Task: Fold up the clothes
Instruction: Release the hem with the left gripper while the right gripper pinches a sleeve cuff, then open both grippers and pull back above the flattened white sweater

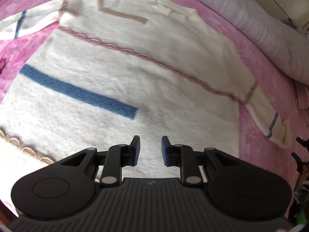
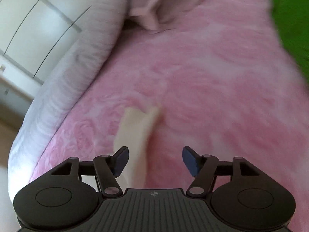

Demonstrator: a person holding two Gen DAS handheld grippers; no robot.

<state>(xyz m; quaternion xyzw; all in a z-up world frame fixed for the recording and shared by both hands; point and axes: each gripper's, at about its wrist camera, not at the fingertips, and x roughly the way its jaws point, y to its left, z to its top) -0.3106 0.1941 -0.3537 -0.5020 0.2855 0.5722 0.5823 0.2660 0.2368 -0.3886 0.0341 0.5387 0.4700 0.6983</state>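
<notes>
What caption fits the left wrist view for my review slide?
Open left gripper above a cream sweater with a blue stripe, spread flat on a pink blanket.

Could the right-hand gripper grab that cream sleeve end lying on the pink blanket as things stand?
Probably yes. The right gripper is open, and the cream sleeve end lies just ahead between its fingers on the pink blanket, with nothing lying over it.

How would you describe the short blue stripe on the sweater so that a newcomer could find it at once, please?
Start from the pink blanket covering the bed, where a cream sweater lies spread flat. On the sweater's body, ahead and left of the left gripper, runs a thick blue stripe. Unlike the thin pink chain line and beige bar, it is broad and solid blue.
</notes>
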